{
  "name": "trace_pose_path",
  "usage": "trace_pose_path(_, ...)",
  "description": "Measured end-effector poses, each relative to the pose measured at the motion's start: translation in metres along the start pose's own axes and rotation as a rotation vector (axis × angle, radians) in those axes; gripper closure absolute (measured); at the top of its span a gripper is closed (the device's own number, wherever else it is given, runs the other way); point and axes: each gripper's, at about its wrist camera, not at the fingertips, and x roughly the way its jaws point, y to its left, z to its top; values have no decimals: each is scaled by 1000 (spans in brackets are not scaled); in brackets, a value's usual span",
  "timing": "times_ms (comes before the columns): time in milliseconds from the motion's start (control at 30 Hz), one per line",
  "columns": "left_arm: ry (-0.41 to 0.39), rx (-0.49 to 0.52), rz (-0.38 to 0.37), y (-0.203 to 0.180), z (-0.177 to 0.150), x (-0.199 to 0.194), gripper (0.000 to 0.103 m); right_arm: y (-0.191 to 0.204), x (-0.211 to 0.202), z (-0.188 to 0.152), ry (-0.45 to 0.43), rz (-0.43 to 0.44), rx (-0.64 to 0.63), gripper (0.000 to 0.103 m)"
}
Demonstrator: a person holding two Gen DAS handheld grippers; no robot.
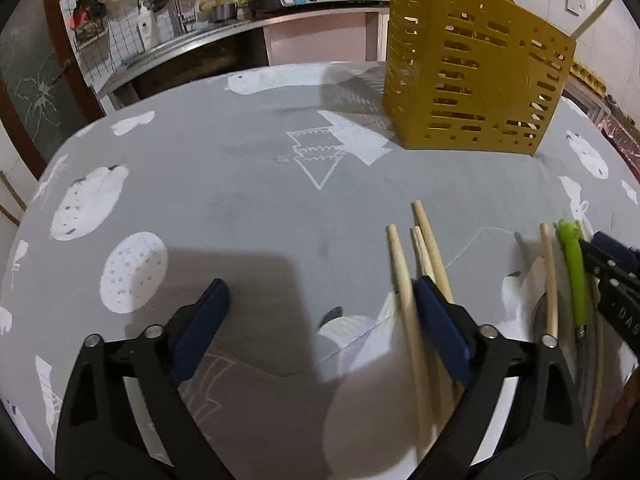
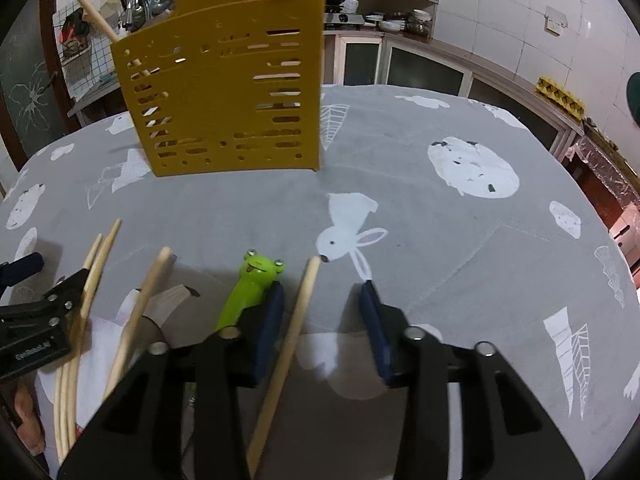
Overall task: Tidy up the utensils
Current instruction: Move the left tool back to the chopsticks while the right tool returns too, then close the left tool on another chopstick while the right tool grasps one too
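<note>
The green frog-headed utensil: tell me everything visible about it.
The green frog-headed utensil looks like glossy lime plastic, its handle topped by a cartoon frog face with two bulging eyes and an open mouth. It lies on the grey tablecloth among wooden chopsticks, frog end pointing toward the yellow holder. Its lower part is hidden behind the right gripper, whose left finger sits against it; a chopstick, not the frog, lies between the jaws. In the left wrist view a metal part shows at its near end.
</note>
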Motion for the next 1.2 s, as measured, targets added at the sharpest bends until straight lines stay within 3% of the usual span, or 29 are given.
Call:
trace_pose_path(100,8,-2,-10,-5,2,-2,28,0,0,1,6,22,11,83)
trace_pose_path(167,12,15,-21,-12,1,-6,46,-2,0,2,6,38,29,91)
trace_pose_path(267,24,48,-32,-24,2,-9,63,-10,0,4,5,68,74,94)
trace_pose_path(600,41,12,-65,-19,12,-4,72,-17,1,5,-3,91,101,96)
trace_pose_path(833,24,3,-85,-15,14,-4,96,-16,-6,5,-29,96,94,96)
trace_pose_path(1200,-1,-14,-110,-8,14,-12,98,-21,-18,7,-74,105,98,96)
